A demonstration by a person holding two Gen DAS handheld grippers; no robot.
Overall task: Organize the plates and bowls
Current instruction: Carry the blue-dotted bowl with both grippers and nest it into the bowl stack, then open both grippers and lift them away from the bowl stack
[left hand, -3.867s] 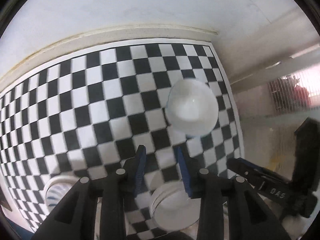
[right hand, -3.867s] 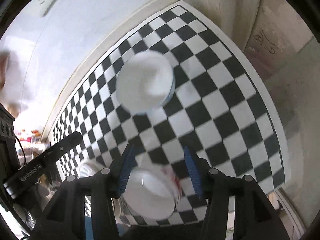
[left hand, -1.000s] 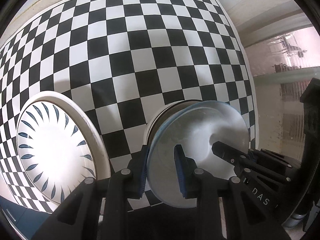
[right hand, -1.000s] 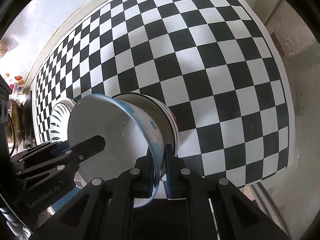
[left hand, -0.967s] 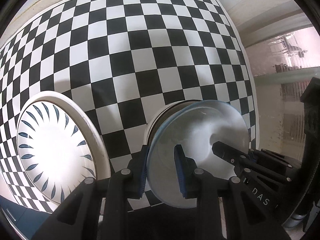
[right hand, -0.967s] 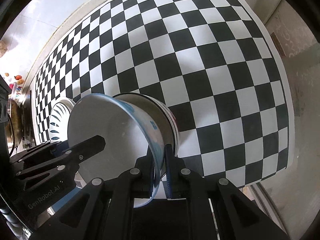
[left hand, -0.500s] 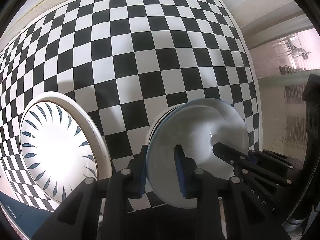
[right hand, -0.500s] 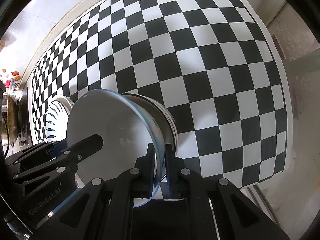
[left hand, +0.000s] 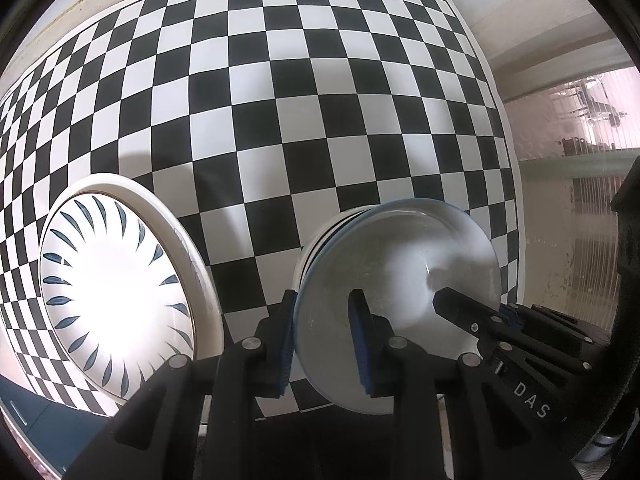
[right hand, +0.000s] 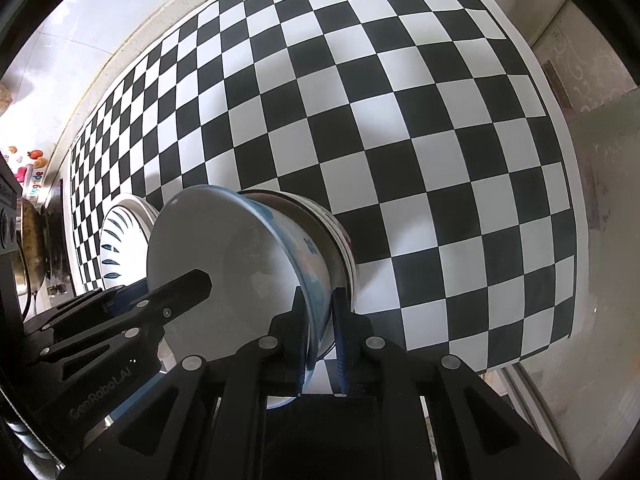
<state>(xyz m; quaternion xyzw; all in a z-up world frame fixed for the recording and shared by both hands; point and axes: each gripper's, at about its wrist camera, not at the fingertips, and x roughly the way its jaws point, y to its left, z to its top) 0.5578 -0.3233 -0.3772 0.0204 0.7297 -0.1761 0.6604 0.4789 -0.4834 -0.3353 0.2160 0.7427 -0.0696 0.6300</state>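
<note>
**A:** What differs from a few seconds back?

**B:** Back then both grippers hang wide apart above the mat. Now the left gripper (left hand: 323, 300) pinches one rim of the white ceramic bowl with the blue edge (right hand: 224, 264), and the right gripper (right hand: 318, 294) clasps the opposite rim.

**A:** And the bowl itself?

**B:** Earlier it sits alone, out on the squares. Now it leans tilted in the mouth of the white bowl with red marks (right hand: 340, 240).

**A:** Anything in the last instant?

**B:** The right jaws have just been opening slightly, with the rim between them.

A black-and-white checkered mat (left hand: 280, 120) carries it all: leaf-patterned plate (left hand: 116, 300) on the left, stacked bowls (right hand: 344, 248) just right of it.
</note>
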